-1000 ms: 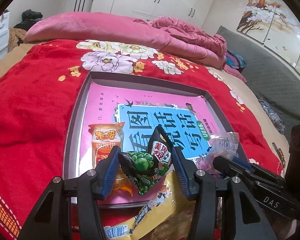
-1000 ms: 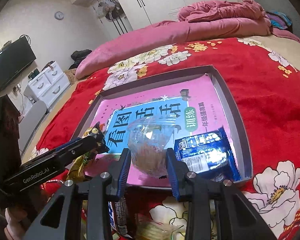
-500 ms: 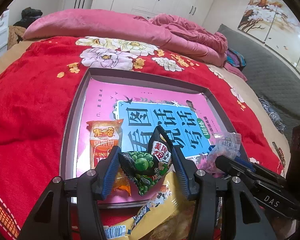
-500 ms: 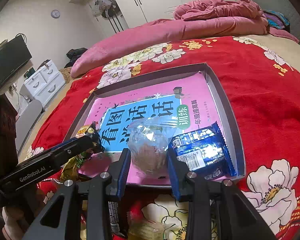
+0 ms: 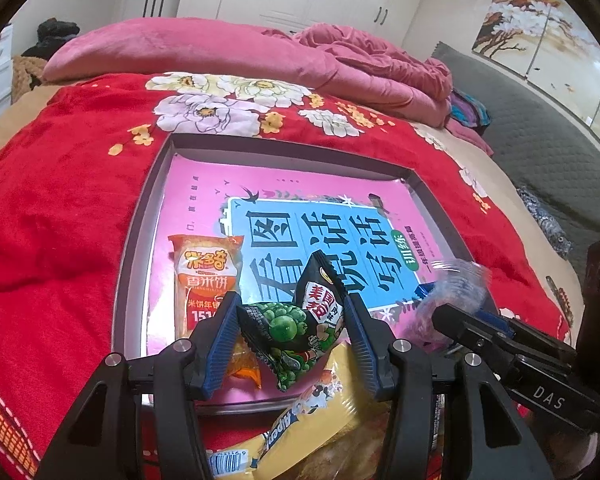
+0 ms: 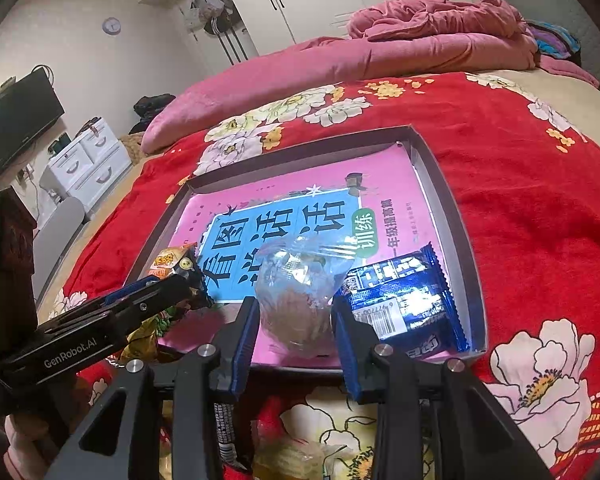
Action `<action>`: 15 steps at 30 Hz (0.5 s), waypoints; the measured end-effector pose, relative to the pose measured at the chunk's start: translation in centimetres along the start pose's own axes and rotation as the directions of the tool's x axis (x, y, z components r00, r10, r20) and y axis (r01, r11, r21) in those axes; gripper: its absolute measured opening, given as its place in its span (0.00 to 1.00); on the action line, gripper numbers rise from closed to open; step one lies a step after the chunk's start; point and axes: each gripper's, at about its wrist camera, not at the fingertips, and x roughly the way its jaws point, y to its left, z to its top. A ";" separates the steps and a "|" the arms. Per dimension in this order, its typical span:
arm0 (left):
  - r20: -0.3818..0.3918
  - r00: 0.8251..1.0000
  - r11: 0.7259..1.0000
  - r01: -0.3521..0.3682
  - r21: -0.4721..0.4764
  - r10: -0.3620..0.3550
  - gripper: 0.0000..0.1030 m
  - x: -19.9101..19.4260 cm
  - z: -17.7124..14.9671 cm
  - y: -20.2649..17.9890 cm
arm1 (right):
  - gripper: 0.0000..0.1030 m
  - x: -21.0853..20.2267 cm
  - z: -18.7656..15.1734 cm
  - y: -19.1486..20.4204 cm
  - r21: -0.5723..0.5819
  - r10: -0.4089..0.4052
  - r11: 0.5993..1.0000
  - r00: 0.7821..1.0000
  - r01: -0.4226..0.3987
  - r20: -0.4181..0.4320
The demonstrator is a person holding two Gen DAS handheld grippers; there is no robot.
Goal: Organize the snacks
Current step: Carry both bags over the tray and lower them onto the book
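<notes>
Left wrist view, left tongs (image 5: pixel 290 338): tilted downward over the tray's near edge, blue pads clamped on a black-and-green crinkled foil pea snack packet (image 5: pixel 300 326), which hangs between them clear of the tray floor.
Left wrist view, tray: shallow grey rectangular tray (image 5: pixel 140 224) on the red floral blanket (image 5: pixel 56 216) of the bed, floor covered by a pink and blue printed book cover (image 5: pixel 300 216).
Left wrist view, placed snack: orange rice-cracker packet (image 5: pixel 204 276) lies in the near-left of the tray, just beside the left pad.
Left wrist view, open room: the tray's far half is bare; a yellow snack bag (image 5: pixel 320 412) lies on the blanket below the tongs, outside the near rim.
Left wrist view, right tongs (image 5: pixel 440 312): enter from the right, over the near-right corner.
Right wrist view, right tongs (image 6: pixel 296 320): angled down, pads pressed on a clear plastic bag of brownish snack (image 6: pixel 296 292) over the near rim.
Right wrist view, placed snack: shiny blue foil packet (image 6: pixel 404 300) lies in the near-right corner, close to the right wall.
Right wrist view, left tongs (image 6: pixel 188 280): come in from the left, over the near-left corner.
Right wrist view, edges: low walls all round; red blanket open on the right.
</notes>
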 end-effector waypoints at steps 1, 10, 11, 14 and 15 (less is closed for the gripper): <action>0.000 1.000 1.000 0.000 0.001 0.000 0.53 0.0 0.0 0.0 | 0.36 0.0 0.0 0.0 0.000 -0.005 1.000 1.000 0.005 0.000; -0.001 1.000 1.000 -0.001 0.003 0.001 0.53 0.0 0.0 0.0 | 0.36 -0.1 0.1 -0.3 0.002 -0.007 1.000 1.000 0.007 0.001; -0.001 1.000 1.000 -0.002 0.003 0.002 0.53 0.0 0.0 0.0 | 0.37 -0.1 0.1 -0.3 0.002 -0.008 1.000 1.000 0.008 0.001; 0.001 1.000 1.000 -0.005 0.002 0.005 0.53 -0.1 0.0 0.0 | 0.36 -0.2 0.1 -0.2 0.000 -0.009 1.000 1.000 0.009 0.001; 0.001 1.000 1.000 -0.004 -0.001 0.004 0.53 -0.1 0.0 0.1 | 0.36 -0.2 0.1 -0.2 0.001 -0.010 1.000 1.000 0.010 0.001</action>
